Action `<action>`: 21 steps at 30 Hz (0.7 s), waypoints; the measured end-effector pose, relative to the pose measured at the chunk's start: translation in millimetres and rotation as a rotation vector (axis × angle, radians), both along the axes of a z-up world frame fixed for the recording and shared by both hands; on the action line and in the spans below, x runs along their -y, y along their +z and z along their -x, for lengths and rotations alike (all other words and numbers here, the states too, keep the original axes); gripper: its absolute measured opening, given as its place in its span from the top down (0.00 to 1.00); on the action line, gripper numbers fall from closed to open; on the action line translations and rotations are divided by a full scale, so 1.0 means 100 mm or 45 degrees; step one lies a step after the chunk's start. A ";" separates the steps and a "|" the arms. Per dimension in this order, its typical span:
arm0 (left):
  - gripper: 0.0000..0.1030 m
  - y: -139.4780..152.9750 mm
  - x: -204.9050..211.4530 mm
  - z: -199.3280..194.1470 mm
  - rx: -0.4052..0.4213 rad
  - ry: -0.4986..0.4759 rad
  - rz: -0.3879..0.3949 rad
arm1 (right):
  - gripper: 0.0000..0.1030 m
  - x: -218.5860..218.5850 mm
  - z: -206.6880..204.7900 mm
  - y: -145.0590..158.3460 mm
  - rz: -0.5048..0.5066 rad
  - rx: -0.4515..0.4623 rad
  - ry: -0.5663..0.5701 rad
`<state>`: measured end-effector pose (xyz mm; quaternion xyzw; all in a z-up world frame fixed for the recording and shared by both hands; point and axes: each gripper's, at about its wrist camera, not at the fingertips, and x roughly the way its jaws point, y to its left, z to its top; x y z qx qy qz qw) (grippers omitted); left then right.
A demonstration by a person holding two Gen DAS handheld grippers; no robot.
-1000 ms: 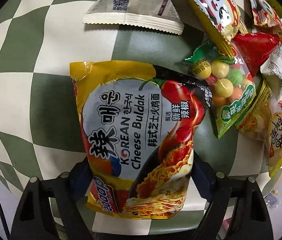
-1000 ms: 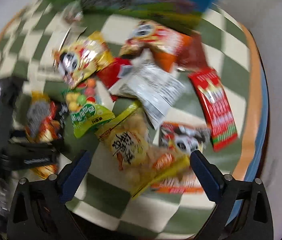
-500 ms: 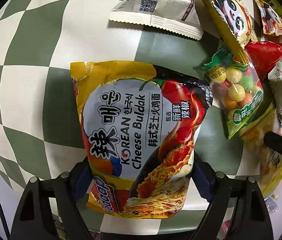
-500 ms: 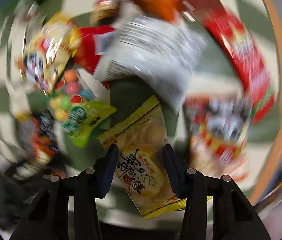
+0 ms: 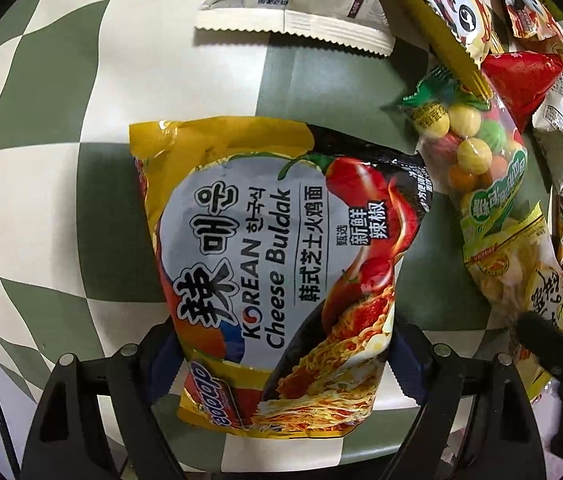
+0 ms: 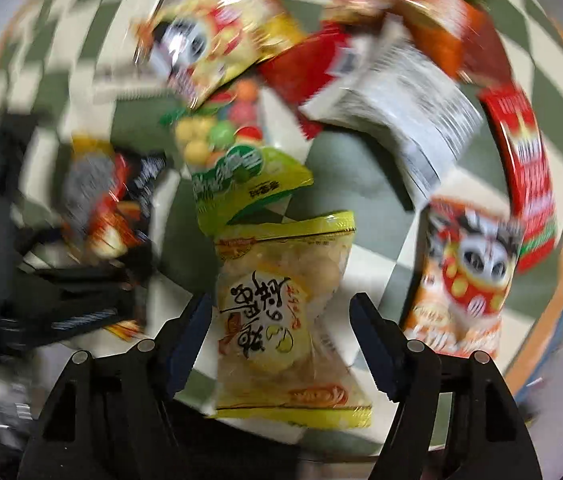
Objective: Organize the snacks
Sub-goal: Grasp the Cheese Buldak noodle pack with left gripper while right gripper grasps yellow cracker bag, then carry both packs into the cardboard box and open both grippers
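Note:
My left gripper (image 5: pixel 277 356) is shut on the Korean Cheese Buldak noodle packet (image 5: pixel 277 264), its pads pressing both lower sides of the bag above the green-and-cream checkered table (image 5: pixel 61 184). In the right wrist view my right gripper (image 6: pixel 281 320) stands around the lower half of a yellow rice-cracker bag (image 6: pixel 285 312); there is a gap on the right side and the jaws are partly open, so the grip is unclear. The same cracker bag (image 5: pixel 521 280) shows at the right of the left wrist view, with the right gripper's dark fingers (image 5: pixel 549 340) on it.
A pile of snacks lies beyond: a green bag of coloured candy balls (image 6: pixel 225 152), yellow panda bag (image 6: pixel 209 36), white packet (image 6: pixel 405 108), red packet (image 6: pixel 529 184), orange panda bag (image 6: pixel 465 276). A cream packet (image 5: pixel 297 4) lies far in the left view.
My right gripper dropped onto the yellow cracker bag, narrowed around it, and now stands wider. The left gripper kept its hold on the noodle packet and shifted it leftward away from the pile.

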<state>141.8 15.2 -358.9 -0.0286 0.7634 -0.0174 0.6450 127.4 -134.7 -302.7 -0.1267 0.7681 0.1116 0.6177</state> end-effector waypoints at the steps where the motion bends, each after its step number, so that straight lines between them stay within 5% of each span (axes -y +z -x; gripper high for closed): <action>1: 0.15 -0.01 0.00 0.00 -0.004 -0.002 0.002 | 0.31 -0.01 0.00 -0.04 0.007 -0.020 -0.008; 4: 0.15 -0.03 -0.03 0.00 -0.010 -0.014 0.008 | 0.48 0.03 -0.02 -0.10 -0.012 -0.027 -0.191; 10: 0.15 -0.05 -0.04 -0.05 -0.008 -0.040 0.004 | 0.48 0.53 0.11 -0.06 -0.271 0.001 -0.826; 13: 0.17 -0.05 -0.03 -0.02 0.002 -0.035 0.007 | 0.31 0.45 0.11 -0.09 -0.252 -0.026 -0.810; 18: 0.17 0.00 0.01 0.03 0.044 -0.039 -0.005 | 0.32 0.06 0.22 -0.15 -0.119 0.027 -0.637; 21: 0.17 0.02 0.02 0.05 0.066 -0.059 -0.028 | 0.40 -0.31 0.25 -0.27 -0.064 0.078 -0.608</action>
